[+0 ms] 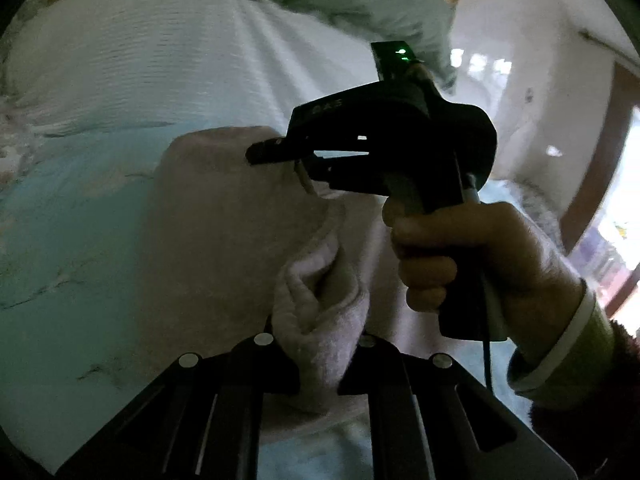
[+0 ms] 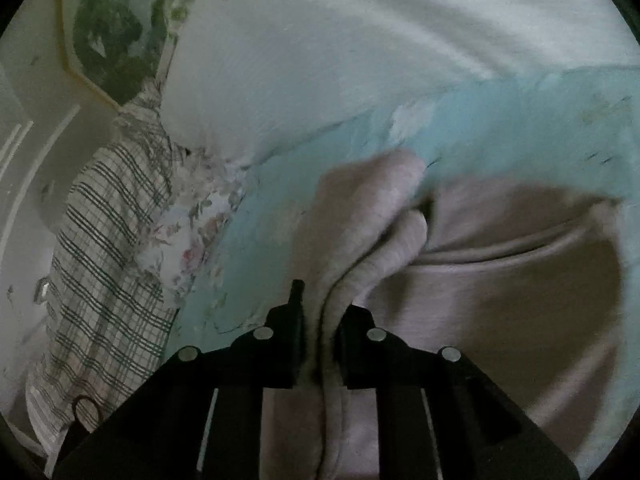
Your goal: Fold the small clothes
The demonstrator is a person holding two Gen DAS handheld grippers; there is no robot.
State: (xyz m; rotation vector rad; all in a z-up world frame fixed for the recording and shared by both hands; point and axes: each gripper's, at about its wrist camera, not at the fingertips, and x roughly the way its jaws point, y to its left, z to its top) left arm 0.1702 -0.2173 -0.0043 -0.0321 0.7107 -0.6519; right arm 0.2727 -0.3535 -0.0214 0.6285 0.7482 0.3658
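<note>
Here, the soft pale-pink fleece garment (image 1: 224,216) lies on the light turquoise bed sheet (image 1: 68,232), with both grippers pinching raised folds of it: the left gripper (image 1: 318,364) clamps one bunched edge, the right gripper (image 2: 320,356) another, beside a white ribbed blanket (image 2: 340,48).

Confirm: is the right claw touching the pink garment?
Touching. The right wrist view shows the right claw pinching a fold of the pink garment between its fingers.
</note>
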